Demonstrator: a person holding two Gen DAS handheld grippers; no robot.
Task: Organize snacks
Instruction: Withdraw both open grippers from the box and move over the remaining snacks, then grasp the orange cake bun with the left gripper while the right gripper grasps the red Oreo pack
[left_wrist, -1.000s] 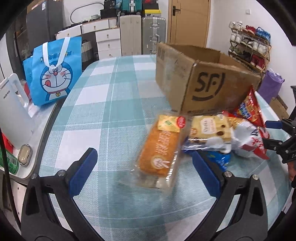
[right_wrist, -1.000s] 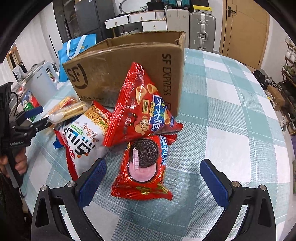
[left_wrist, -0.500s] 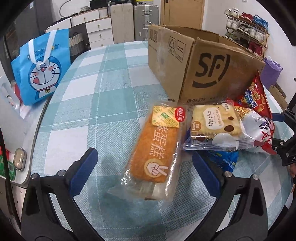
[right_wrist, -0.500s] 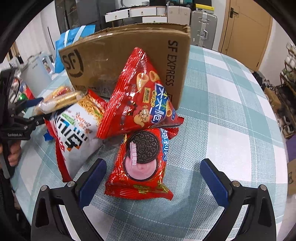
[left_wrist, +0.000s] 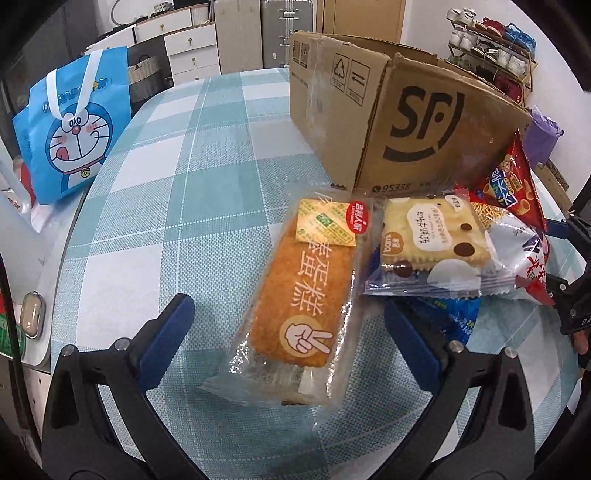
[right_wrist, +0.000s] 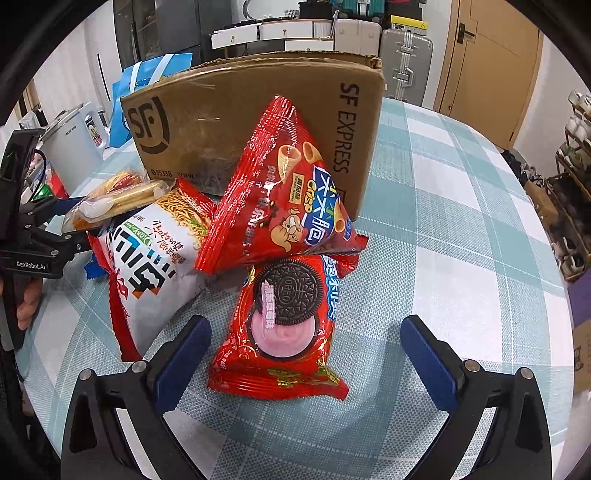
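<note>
Lying on the checked tabletop (left_wrist: 221, 177) beside the box (left_wrist: 406, 110), the cake pack (left_wrist: 306, 291) sat between the wide-open left tongs (left_wrist: 286, 332), untouched. The right tongs (right_wrist: 306, 350) gaped wide around the Oreo pack (right_wrist: 284, 325), not gripping it, with the crisp bag (right_wrist: 284, 195) leaning on the box (right_wrist: 240, 122) and the noodle bag (right_wrist: 151, 262) beside it

Oreo pack (right_wrist: 284, 325) lies between wide jaws, seemingly untouched.
</note>
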